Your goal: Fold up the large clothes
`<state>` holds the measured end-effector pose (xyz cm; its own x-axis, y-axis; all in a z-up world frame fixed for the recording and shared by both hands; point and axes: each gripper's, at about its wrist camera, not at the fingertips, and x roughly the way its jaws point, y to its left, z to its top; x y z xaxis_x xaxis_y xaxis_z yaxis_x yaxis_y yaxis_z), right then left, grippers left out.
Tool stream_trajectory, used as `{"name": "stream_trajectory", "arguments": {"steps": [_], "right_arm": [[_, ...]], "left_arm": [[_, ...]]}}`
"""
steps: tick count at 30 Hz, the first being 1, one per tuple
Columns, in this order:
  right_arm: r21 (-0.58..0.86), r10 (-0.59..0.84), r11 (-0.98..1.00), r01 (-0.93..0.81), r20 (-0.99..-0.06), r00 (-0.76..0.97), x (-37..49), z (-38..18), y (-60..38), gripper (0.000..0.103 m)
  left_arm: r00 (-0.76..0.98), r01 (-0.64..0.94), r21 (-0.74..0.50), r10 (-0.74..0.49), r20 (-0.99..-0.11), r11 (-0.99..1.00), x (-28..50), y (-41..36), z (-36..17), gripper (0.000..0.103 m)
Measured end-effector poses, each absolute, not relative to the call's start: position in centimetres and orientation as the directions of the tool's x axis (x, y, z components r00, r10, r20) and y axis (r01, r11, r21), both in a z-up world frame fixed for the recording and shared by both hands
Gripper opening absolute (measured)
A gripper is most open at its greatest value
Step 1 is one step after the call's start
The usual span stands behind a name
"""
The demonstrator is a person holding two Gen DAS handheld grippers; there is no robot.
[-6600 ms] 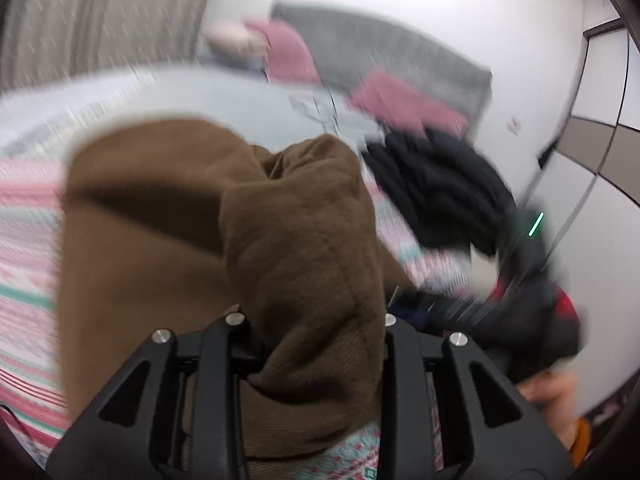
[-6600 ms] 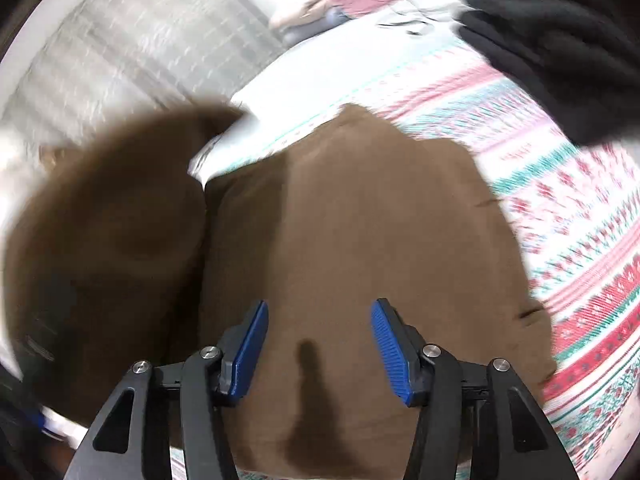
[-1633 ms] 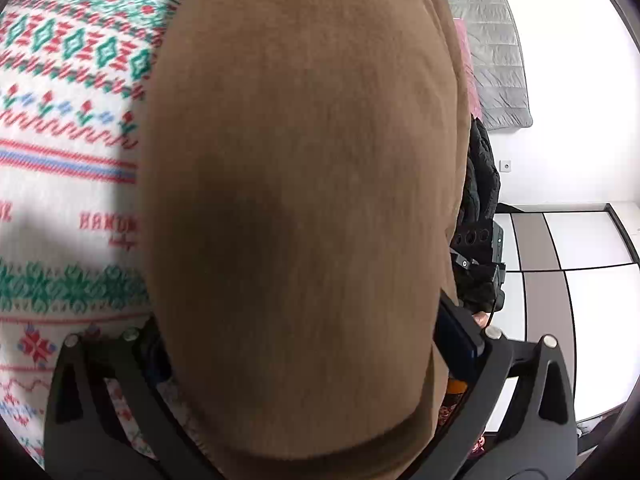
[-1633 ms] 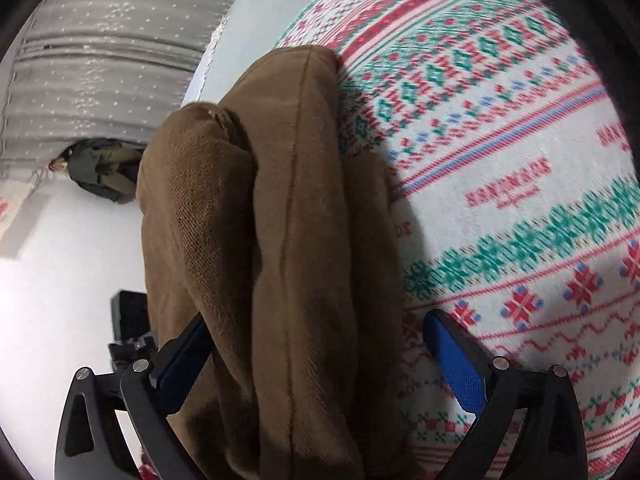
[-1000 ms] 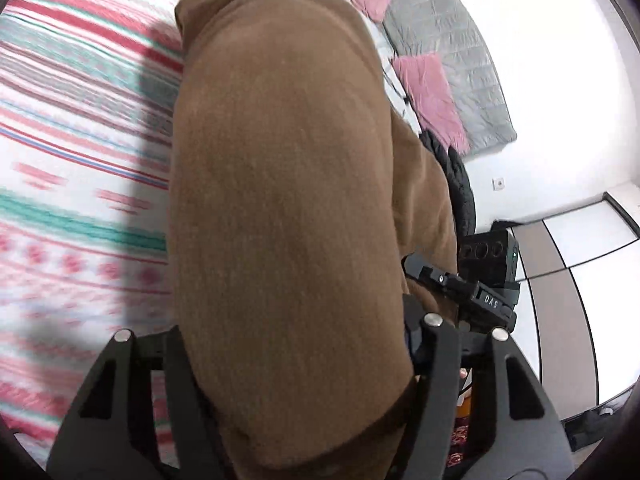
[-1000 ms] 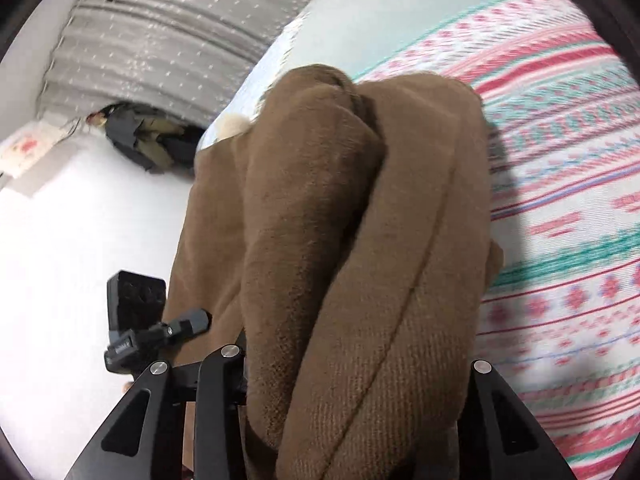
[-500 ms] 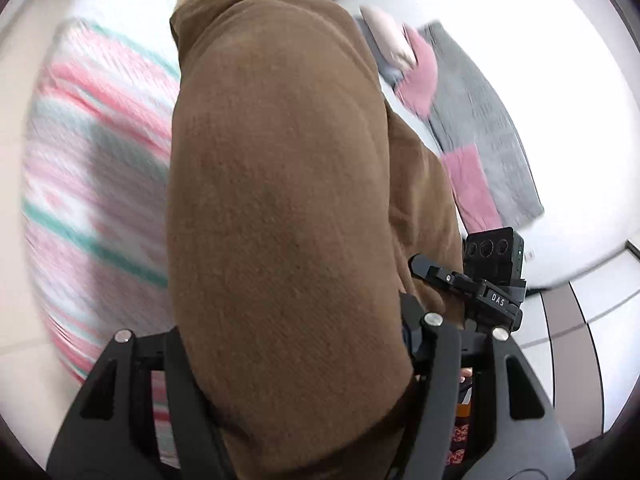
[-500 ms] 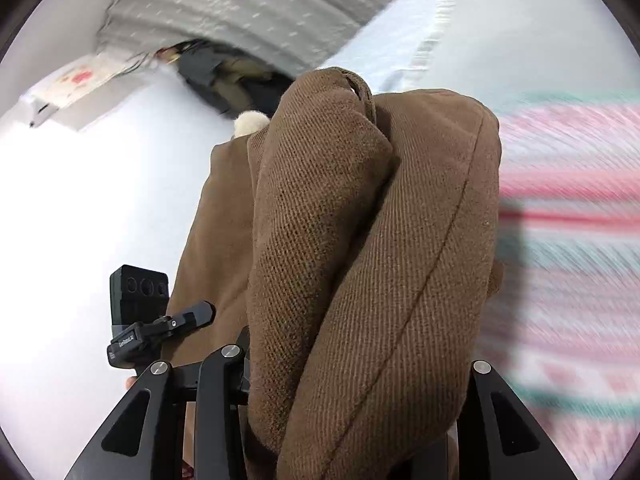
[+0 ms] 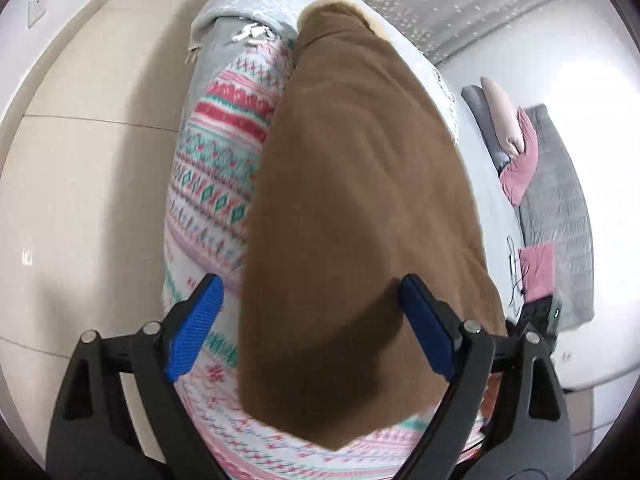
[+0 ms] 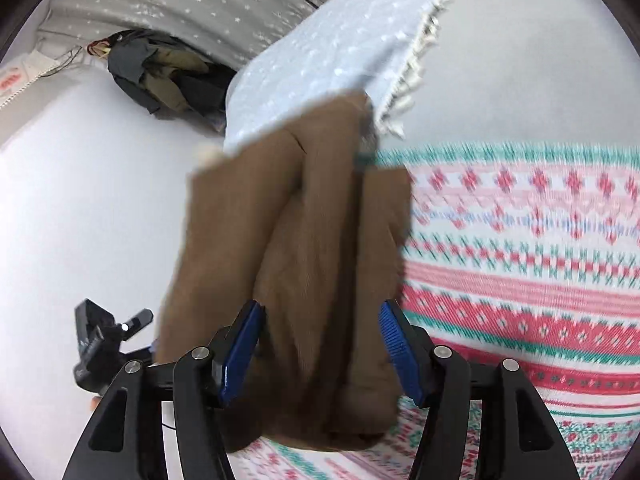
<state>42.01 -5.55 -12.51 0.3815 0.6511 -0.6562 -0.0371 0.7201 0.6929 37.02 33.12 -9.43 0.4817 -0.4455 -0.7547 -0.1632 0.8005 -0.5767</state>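
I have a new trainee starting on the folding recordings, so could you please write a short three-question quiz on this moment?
1. True or false: the folded brown garment lies between the pads of the left tongs.
2. What does the garment rest on? A) a bare wooden table B) a patterned blanket of red, pink and green bands C) the floor tiles
3. In the right wrist view, what colour are the pads of the right tongs?

Key: 1 true, with both tongs' jaws opening. 2 B, the patterned blanket. 3 blue.
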Motion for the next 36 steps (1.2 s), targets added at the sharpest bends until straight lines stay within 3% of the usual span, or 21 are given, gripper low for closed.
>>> {"name": "stream_trajectory", "arguments": {"steps": [8, 11, 13, 17, 21, 25, 29, 36], "right_arm": [[0.710, 0.695, 0.685, -0.162, -0.569, 0.440, 39.9, -8.3, -4.1, 0.063], [0.576, 0.601, 0.793, -0.199, -0.686, 0.410, 39.0, -9.7, -1.3, 0.063], [0.450, 0.483, 0.875, -0.177, -0.790, 0.378, 38.3, -11.7, -0.1, 0.064], [0.533, 0.536, 0.836, -0.135, -0.737, 0.412, 36.1, -11.4, -2.7, 0.064], [0.351, 0.402, 0.915, -0.199, -0.755, 0.518, 31.8, -7.9, -3.6, 0.066], [0.226, 0.304, 0.952, -0.206, -0.761, 0.573, 26.6, -6.2, -4.6, 0.078], [0.181, 0.263, 0.964, -0.194, -0.761, 0.593, 22.1, -4.7, -5.8, 0.081], [0.075, 0.169, 0.981, -0.177, -0.776, 0.607, 18.3, -4.1, -5.5, 0.084]], "left_arm": [[0.548, -0.020, -0.523, -0.428, -0.718, 0.852, 35.9, 32.6, -6.0, 0.090], [0.502, -0.062, -0.341, -0.266, -0.823, 0.938, 35.2, 30.6, -8.7, 0.093], [0.520, -0.086, -0.374, -0.279, -0.808, 0.923, 34.2, 30.9, -9.0, 0.093], [0.574, -0.144, -0.338, -0.199, -0.794, 0.930, 31.1, 30.2, -7.4, 0.093], [0.600, -0.175, -0.250, -0.099, -0.794, 0.952, 27.0, 27.4, -5.1, 0.093], [0.607, -0.178, -0.220, -0.068, -0.791, 0.959, 23.5, 24.8, -3.4, 0.099], [0.600, -0.201, -0.129, 0.018, -0.800, 0.971, 20.2, 21.8, -2.0, 0.101], [0.614, -0.251, -0.105, 0.075, -0.786, 0.962, 17.6, 19.8, -2.1, 0.102]]}}
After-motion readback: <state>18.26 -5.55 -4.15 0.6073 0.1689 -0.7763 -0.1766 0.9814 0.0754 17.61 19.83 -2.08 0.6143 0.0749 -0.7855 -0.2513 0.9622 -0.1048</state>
